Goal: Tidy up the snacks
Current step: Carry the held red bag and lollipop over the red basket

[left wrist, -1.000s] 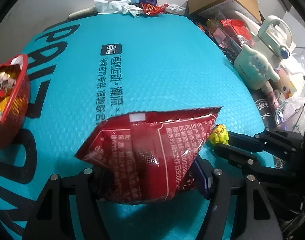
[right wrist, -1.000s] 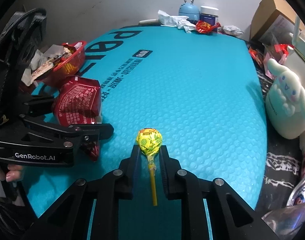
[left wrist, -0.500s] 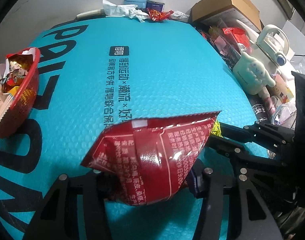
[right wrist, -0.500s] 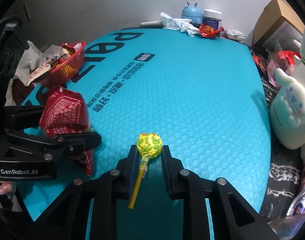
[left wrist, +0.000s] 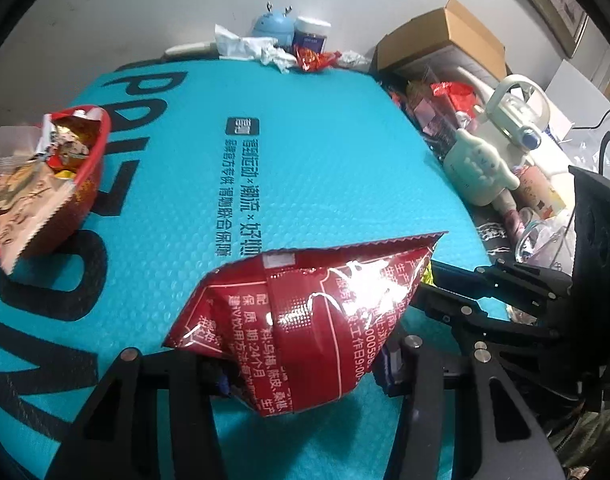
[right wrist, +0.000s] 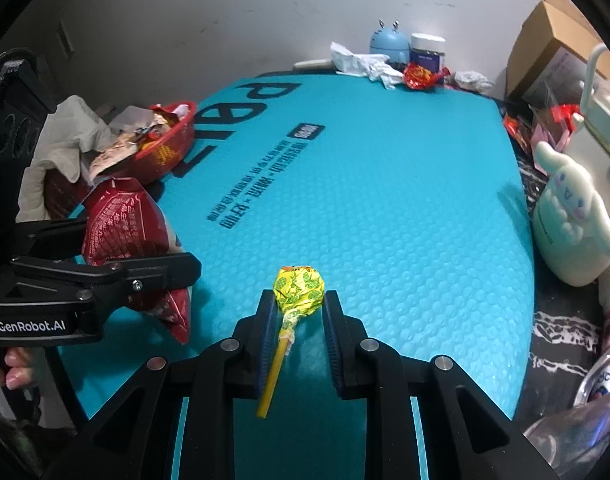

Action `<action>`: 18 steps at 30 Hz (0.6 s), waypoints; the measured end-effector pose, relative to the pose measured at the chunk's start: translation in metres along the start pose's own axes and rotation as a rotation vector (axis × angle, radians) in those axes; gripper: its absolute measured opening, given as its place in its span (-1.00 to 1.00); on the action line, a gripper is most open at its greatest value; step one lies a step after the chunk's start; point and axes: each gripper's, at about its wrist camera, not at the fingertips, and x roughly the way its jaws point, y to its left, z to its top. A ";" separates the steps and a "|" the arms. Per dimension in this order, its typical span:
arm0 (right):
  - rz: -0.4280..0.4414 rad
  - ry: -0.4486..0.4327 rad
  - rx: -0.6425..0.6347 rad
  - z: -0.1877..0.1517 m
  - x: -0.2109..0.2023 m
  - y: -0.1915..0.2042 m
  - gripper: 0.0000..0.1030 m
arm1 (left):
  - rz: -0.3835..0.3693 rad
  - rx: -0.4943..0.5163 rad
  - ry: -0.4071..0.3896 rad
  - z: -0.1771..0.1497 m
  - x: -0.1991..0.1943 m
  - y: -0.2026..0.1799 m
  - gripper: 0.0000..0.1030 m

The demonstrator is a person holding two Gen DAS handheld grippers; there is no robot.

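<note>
Item: red snack bag (left wrist: 305,316) — your left gripper (left wrist: 305,364) has it pinched between its two fingers, jaws closing on the crumpled foil; the bag is held clear above the teal mat (left wrist: 305,152), printed back panel facing the camera, serrated top edge uppermost. In the right wrist view the same bag bulges out to either side of the left gripper's near finger

Item: yellow lollipop (right wrist: 299,288) — your right gripper (right wrist: 299,320) is clenched on it; the wrapped head sits between the blue-padded fingertips and the yellow stick slants down and to the left between the fingers. It is lifted off the mat

Item: red basket (left wrist: 91,184) — stands at the mat's left edge, heaped with snack packets, one beige packet (left wrist: 25,208) hanging over its near rim

Item: far edge of mat — crumpled white tissue (left wrist: 249,46), blue round gadget (left wrist: 273,26), white-lidded jar (left wrist: 312,32), red wrapped sweet (left wrist: 315,60)

Item: right of mat — white plush dog (right wrist: 573,224), cardboard box (left wrist: 441,40), mixed clutter

Item: your hand (right wrist: 5,364) — fingertips show beneath the left gripper's body
</note>
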 end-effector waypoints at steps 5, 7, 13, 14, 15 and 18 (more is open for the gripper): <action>0.013 -0.019 -0.034 0.001 -0.012 0.011 -0.55 | 0.006 -0.020 -0.040 -0.006 -0.021 0.003 -0.02; 0.023 -0.028 -0.052 0.003 -0.016 0.016 -0.55 | 0.009 -0.032 -0.055 -0.010 -0.030 0.006 -0.02; 0.057 -0.055 -0.108 0.009 -0.025 0.035 -0.55 | 0.034 -0.077 -0.110 -0.021 -0.060 0.015 -0.02; 0.061 -0.064 -0.119 0.011 -0.028 0.039 -0.55 | 0.041 -0.081 -0.119 -0.022 -0.064 0.016 -0.02; 0.063 -0.072 -0.127 0.011 -0.031 0.041 -0.55 | 0.051 -0.087 -0.129 -0.023 -0.068 0.018 -0.02; 0.071 -0.094 -0.143 0.014 -0.036 0.048 -0.55 | 0.066 -0.104 -0.153 -0.027 -0.079 0.024 -0.02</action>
